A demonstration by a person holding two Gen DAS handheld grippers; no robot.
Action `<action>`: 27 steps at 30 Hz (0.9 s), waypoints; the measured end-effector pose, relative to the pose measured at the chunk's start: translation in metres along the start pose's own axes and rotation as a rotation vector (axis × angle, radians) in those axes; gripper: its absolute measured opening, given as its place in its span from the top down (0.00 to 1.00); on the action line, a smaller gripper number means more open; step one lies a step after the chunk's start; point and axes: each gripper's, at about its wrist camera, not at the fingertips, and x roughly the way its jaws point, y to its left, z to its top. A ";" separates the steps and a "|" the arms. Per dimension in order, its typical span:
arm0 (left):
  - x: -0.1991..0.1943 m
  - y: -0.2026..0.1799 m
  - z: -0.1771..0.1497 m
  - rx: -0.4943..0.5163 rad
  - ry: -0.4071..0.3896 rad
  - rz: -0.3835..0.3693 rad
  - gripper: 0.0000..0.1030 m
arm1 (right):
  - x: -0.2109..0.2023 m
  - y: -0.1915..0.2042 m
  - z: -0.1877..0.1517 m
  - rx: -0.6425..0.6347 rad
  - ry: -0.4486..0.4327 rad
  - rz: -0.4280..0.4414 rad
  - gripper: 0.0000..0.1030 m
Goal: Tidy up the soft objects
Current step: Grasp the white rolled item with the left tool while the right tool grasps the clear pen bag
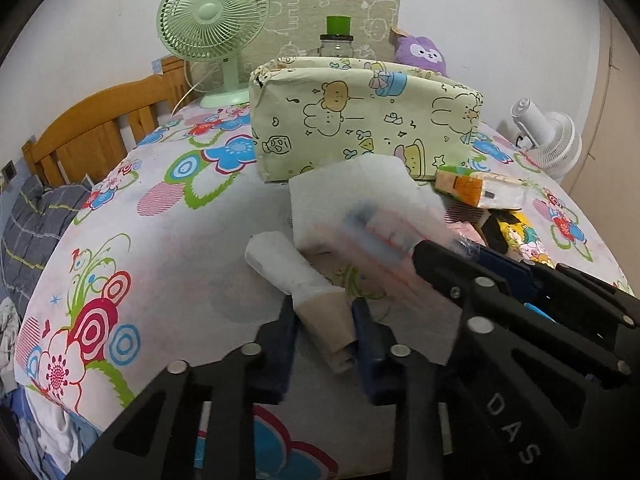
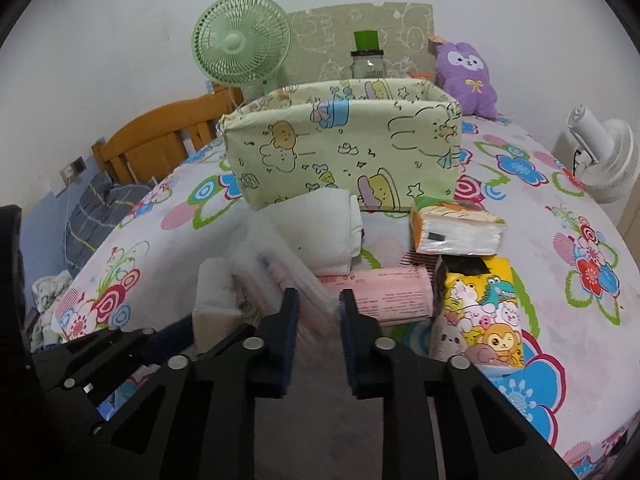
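A pale green cartoon-print fabric bin [image 1: 360,120] [image 2: 344,156] stands open on the bed. My left gripper [image 1: 325,330] is shut on a nearly used-up toilet paper roll [image 1: 296,276], seen at the left in the right wrist view [image 2: 214,300]. My right gripper [image 2: 319,320] is shut on a clear plastic packet [image 2: 280,280], blurred in the left wrist view [image 1: 376,240], with that gripper [image 1: 448,256] at its right. A folded white cloth [image 2: 324,236], an orange tissue pack [image 2: 456,232], a pink pack [image 2: 388,294] and a yellow cartoon tissue box [image 2: 480,320] lie before the bin.
A green fan [image 2: 242,40], a green-capped jar [image 2: 367,58] and a purple plush [image 2: 466,76] stand behind the bin. A white fan [image 2: 604,160] is at the right edge. A wooden headboard [image 1: 100,124] is at the left. The floral sheet [image 1: 160,240] covers the bed.
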 end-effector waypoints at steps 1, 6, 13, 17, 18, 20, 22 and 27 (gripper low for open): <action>-0.001 -0.001 0.000 0.000 0.000 0.008 0.84 | -0.002 0.000 0.000 0.000 -0.010 0.001 0.83; -0.004 -0.001 0.003 0.000 -0.001 0.035 0.88 | -0.015 0.002 0.000 -0.012 -0.068 0.019 0.88; -0.015 -0.006 0.011 0.016 -0.032 0.055 0.89 | -0.029 0.002 0.006 -0.002 -0.109 0.002 0.88; -0.023 -0.009 0.017 0.019 -0.054 0.055 0.89 | -0.039 0.001 0.011 0.008 -0.126 -0.017 0.88; -0.025 -0.010 0.018 0.021 -0.061 0.056 0.89 | -0.042 0.000 0.012 0.011 -0.129 -0.022 0.88; -0.029 -0.012 0.021 0.025 -0.072 0.058 0.89 | -0.047 -0.001 0.015 0.017 -0.136 -0.033 0.88; -0.033 -0.013 0.024 0.028 -0.085 0.055 0.89 | -0.051 -0.002 0.017 0.019 -0.144 -0.038 0.88; -0.043 -0.017 0.032 0.033 -0.112 0.051 0.89 | -0.062 -0.004 0.025 0.022 -0.168 -0.059 0.88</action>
